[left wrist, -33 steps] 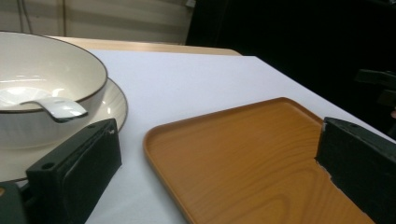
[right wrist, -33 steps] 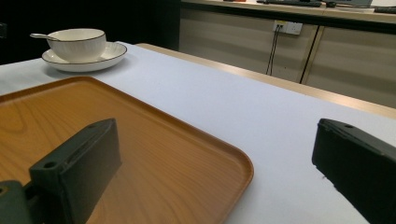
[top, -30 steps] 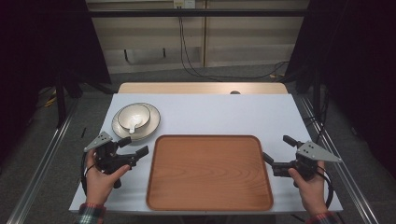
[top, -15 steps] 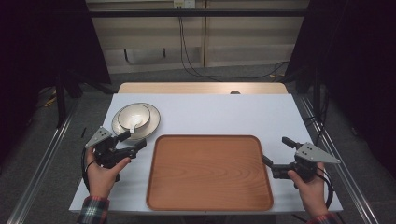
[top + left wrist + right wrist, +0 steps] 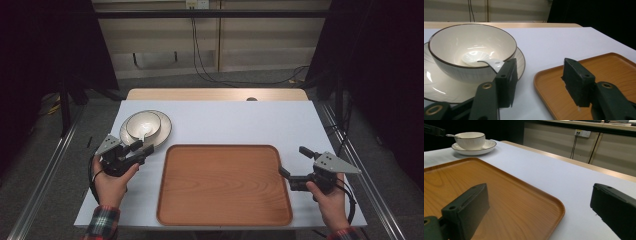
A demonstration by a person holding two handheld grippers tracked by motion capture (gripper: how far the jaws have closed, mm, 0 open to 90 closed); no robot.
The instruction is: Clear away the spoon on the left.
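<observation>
A cream bowl [image 5: 143, 124] with a dark rim sits on a matching plate [image 5: 164, 131] at the table's left back; a white spoon [image 5: 484, 60] lies in the bowl, its handle over the near rim. A wooden tray [image 5: 223, 183] lies bare in the middle front. My left gripper [image 5: 142, 148] is open, just short of the plate's near edge, its jaws spanning the plate's rim and the tray's left corner [image 5: 541, 75]. My right gripper [image 5: 294, 163] is open at the tray's right edge, one jaw over the tray, the other over the white table.
The white tabletop [image 5: 240, 122] has free room behind the tray and to its right. A wooden strip [image 5: 215, 94] runs along the far edge. Metal rails [image 5: 45, 170] flank the table on both sides, with cables on the floor behind.
My left gripper has moved forward toward the plate and bowl. My right gripper has shifted slightly at the tray's right edge.
</observation>
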